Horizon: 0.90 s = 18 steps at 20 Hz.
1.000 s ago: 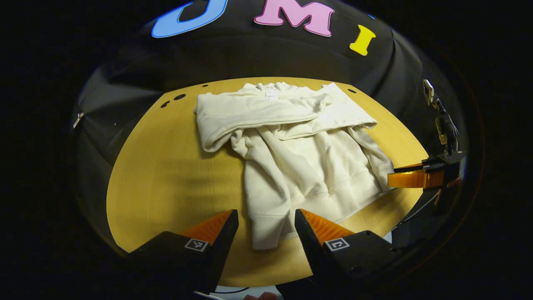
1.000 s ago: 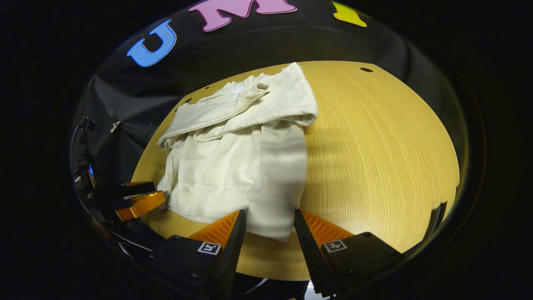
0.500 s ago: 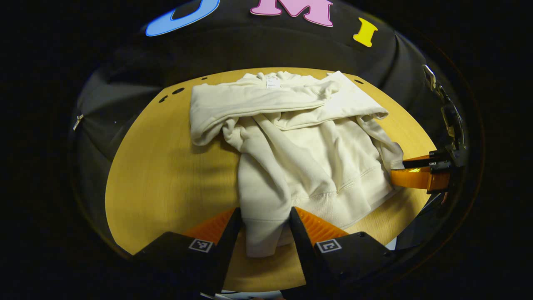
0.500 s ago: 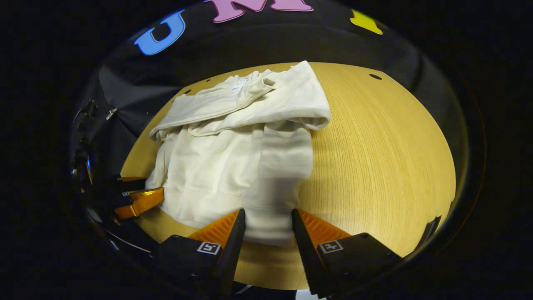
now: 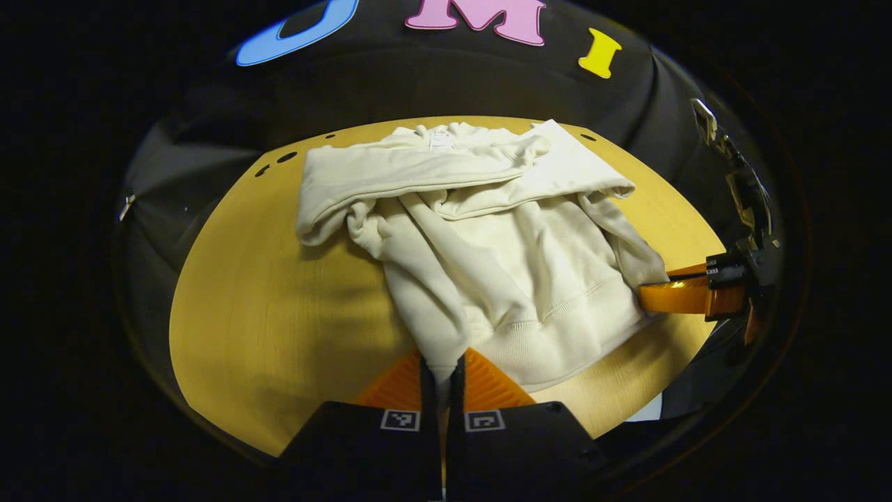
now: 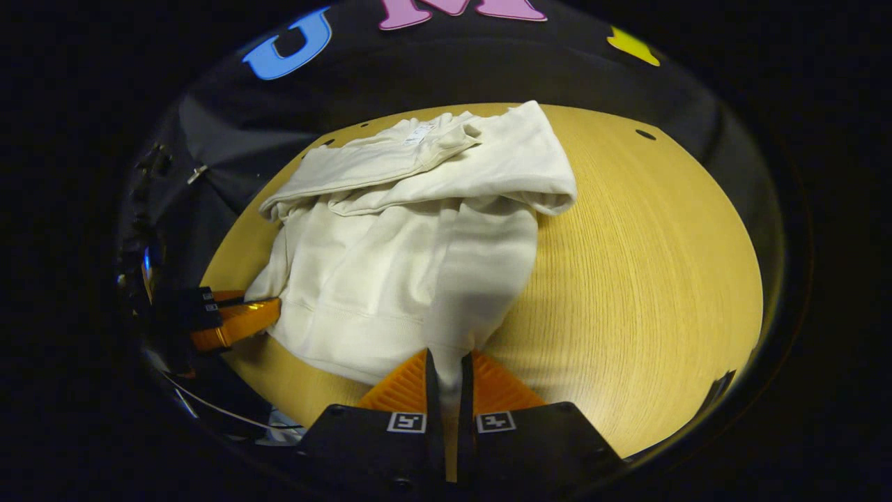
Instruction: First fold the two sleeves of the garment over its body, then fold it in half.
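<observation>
A cream sweatshirt [image 5: 488, 230] lies on the round wooden table [image 5: 265, 314], collar toward the far wall and hem toward me. In the left gripper view, my left gripper [image 5: 442, 376] is shut on the cuff of the left sleeve [image 5: 418, 293], which runs down from the shoulder. In the right gripper view, my right gripper [image 6: 446, 380] is shut on the cuff of the right sleeve [image 6: 481, 279] near the hem. The same sweatshirt [image 6: 411, 237] shows there. Each view also shows the other gripper off to the side, the right one [image 5: 686, 295] and the left one [image 6: 237, 322], at the garment's lower corners.
The booth's black cloth [image 5: 418, 90] rises behind the table. Bare wood lies left of the garment in the left gripper view and on the table's right half [image 6: 648, 265] in the right gripper view. Small holes [image 5: 286, 157] mark the table's far edge.
Both grippers moved in over the sleeve cuffs and went from open to shut on them. The left sleeve end is now drawn in between the fingers.
</observation>
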Tool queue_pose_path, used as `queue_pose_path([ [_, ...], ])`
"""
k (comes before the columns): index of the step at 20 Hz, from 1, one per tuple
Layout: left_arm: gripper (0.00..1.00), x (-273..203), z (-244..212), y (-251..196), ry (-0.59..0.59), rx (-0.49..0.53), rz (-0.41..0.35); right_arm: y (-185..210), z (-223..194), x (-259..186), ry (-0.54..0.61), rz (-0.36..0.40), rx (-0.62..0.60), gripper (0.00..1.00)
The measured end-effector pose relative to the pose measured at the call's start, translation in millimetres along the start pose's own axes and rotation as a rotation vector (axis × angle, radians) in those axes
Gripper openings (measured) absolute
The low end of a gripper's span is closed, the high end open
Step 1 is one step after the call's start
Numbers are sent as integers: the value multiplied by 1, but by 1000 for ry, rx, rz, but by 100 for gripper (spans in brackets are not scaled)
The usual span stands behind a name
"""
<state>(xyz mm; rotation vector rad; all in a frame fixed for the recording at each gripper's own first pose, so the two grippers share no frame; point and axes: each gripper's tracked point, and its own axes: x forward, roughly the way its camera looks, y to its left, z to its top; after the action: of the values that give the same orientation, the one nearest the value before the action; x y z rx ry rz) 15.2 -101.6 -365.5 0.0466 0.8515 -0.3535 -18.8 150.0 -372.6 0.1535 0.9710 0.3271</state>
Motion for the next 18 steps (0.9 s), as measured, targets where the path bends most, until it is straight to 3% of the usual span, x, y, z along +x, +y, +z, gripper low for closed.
queue_pose_path([
  [9, 6, -48, -20, 0, 79, -80, -97, 2, 12, -18, 43, 68, 28, 11],
  [15, 6, -81, 32, 5, -3, -135, -123, 10, 56, -49, -34, 127, 123, 11],
  [18, 6, -94, 75, 10, -82, -167, -115, 14, 100, -58, -123, 145, 169, 10],
])
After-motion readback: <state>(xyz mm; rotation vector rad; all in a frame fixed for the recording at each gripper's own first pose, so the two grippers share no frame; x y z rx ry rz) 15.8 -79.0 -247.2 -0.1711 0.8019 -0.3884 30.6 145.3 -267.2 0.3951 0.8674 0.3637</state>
